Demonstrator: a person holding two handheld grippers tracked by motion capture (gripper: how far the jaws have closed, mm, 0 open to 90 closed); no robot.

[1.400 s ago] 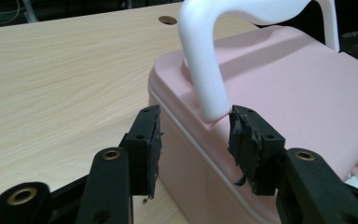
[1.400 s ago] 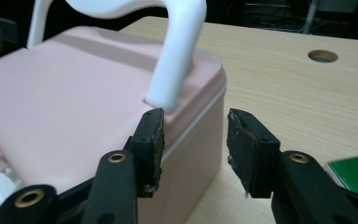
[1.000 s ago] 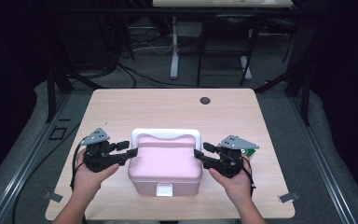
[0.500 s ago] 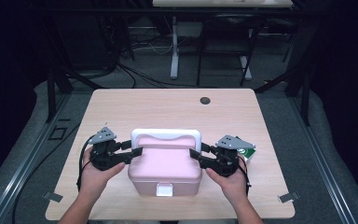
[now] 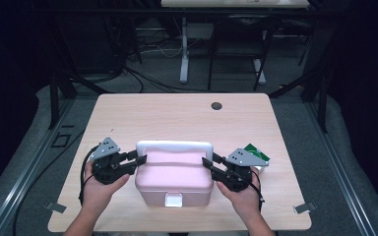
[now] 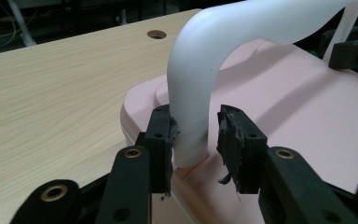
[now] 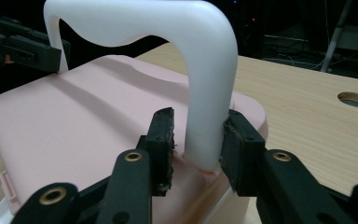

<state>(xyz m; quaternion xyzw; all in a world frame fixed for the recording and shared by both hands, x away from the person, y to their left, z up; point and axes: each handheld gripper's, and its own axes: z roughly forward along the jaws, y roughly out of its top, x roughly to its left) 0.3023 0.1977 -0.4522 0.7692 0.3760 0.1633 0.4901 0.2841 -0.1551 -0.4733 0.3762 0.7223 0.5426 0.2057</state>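
since the pink box [image 5: 174, 177] sits mid-counter [image 5: 177, 118], rigid and probably light, we take its smooth, slippery white handle [image 5: 174, 146] by the legs: left gripper [image 6: 193, 135] and right gripper [image 7: 196, 140] fingers have just been closing, each with one pad touching, not yet clamped.

This looks like a lab or recording studio. A pale wooden table with a round cable hole [image 5: 216, 105] stands on grey carpet [image 5: 325, 132], ringed by black metal frame posts [image 5: 54, 93], loose black floor cables [image 5: 142, 78] and dark surroundings.
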